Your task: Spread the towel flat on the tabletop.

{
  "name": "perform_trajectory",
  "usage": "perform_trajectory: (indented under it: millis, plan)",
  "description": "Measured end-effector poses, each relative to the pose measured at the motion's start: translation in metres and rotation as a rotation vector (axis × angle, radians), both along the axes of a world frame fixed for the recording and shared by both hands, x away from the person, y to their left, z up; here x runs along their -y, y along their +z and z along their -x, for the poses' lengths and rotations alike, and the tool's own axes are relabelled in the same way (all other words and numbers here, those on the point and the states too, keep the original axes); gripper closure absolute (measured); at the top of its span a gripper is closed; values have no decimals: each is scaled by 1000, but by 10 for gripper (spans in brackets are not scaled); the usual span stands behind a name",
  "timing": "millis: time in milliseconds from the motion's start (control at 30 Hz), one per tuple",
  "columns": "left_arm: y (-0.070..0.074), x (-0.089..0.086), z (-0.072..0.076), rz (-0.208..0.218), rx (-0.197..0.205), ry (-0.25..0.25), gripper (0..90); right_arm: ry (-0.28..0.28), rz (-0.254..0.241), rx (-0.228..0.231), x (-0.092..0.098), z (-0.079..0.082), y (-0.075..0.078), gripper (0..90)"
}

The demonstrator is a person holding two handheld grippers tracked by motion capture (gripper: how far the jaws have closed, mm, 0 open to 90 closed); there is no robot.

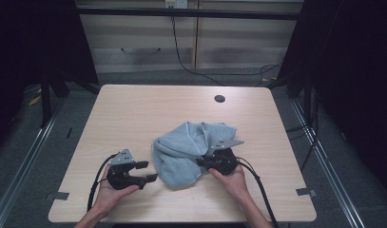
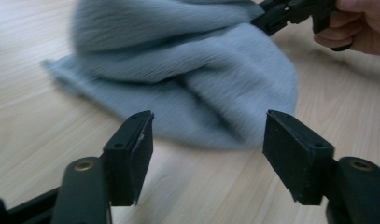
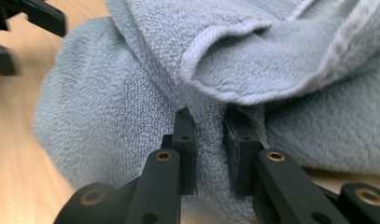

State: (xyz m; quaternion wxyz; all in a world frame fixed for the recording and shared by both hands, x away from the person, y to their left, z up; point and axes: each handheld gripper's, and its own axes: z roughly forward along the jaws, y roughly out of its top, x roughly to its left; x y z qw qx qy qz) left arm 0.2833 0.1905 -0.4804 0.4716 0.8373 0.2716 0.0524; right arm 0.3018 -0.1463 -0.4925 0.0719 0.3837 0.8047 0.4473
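A: Start with the biggest thing.

B: The light wooden tabletop (image 1: 134, 109), with a dark round cable hole (image 1: 219, 99) near its far edge. Its near edge is partly cut off by the person's forearms coming in from the bottom of the high view.

A: And on it?

B: A crumpled light blue towel (image 1: 181, 152), a little right of centre and toward the near side. It is bunched over itself, so the layers underneath are hidden — only a hemmed edge (image 3: 234, 95) curling over shows in the right gripper view.

A: The grippers?

B: The right gripper (image 3: 210, 135) is at the towel's right side, jaws drawn close with a fold of terry pinched between them. Their tips are buried in the cloth. The right hand (image 1: 231, 175) holds it from behind.

A: And the left one?

B: The left gripper (image 2: 208, 140) sits just left of the towel, jaws wide apart with nothing between them, pointing at the towel's near edge. The left hand (image 1: 110, 190) cups it from below. In its view the cloth is blurred, and the other gripper is cut off at the top right corner.
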Motion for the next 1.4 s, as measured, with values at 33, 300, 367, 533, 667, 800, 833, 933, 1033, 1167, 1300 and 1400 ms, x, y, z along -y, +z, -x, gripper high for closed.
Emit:
perform_trajectory:
  millis: [33,300,367,533,667,800,833,933,1033,1167,1300,1400]
  plan:
    - [-3,6,-2,-8,-12,-3,413,14,-8,4,-5,1,2,766]
    - [-13,9,-6,-21,-52,-23,819,17,-38,39,-6,4,13,739]
    - [-8,3,-7,-7,-43,-1,838,12,-56,51,-4,5,17,747]
    - [14,-3,-4,67,2,5,842,-7,-99,90,0,9,33,765]
    - [32,-8,-2,95,46,6,842,-21,-143,134,5,12,53,802]
    - [61,-11,-5,155,86,17,842,-23,-188,188,7,13,80,820]
    - [66,-11,-6,172,87,15,842,-24,-185,201,6,12,88,821]
    - [79,-10,-8,197,110,8,842,-23,-201,251,4,10,115,825]
    - [110,-9,-8,262,147,-17,841,-25,-232,299,3,7,139,826]
    - [128,-10,-11,303,166,-14,839,-34,-279,346,0,-1,166,824]
    - [112,-11,-35,251,139,82,839,-49,-264,301,-4,-25,152,769]
    - [82,-17,-53,217,71,156,836,-72,-252,231,-5,-36,124,649]
